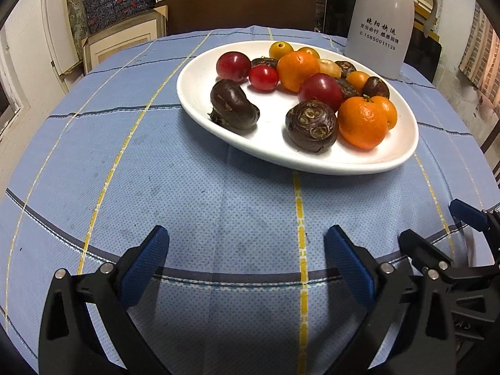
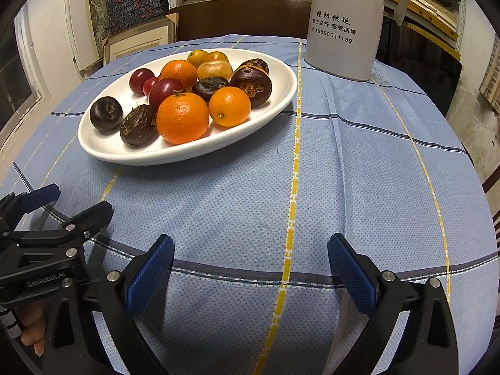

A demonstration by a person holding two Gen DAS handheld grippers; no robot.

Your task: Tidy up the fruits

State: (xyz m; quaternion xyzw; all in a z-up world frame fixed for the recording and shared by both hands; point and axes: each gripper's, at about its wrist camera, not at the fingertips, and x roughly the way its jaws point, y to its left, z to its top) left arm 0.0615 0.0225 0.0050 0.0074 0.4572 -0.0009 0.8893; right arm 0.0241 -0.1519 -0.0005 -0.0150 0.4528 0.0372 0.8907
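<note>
On my left, the left gripper (image 1: 247, 262) hovers low over the blue checked cloth (image 1: 218, 206) on the worktop, jaws wide apart and empty. Ahead I see the white plate (image 1: 200, 93) holding the fruit, all well beyond both grippers: dark chestnuts, red tomatoes and oranges, with a big orange (image 2: 182, 118) nearest. Further right, a grey jug (image 2: 343, 25) stands behind the plate, and the right gripper (image 2: 251, 264) also has its jaws spread, gripping nothing.

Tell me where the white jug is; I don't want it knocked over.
The white jug stands upright on the tablecloth's far right, just behind the fruit plate, apart from it.
</note>
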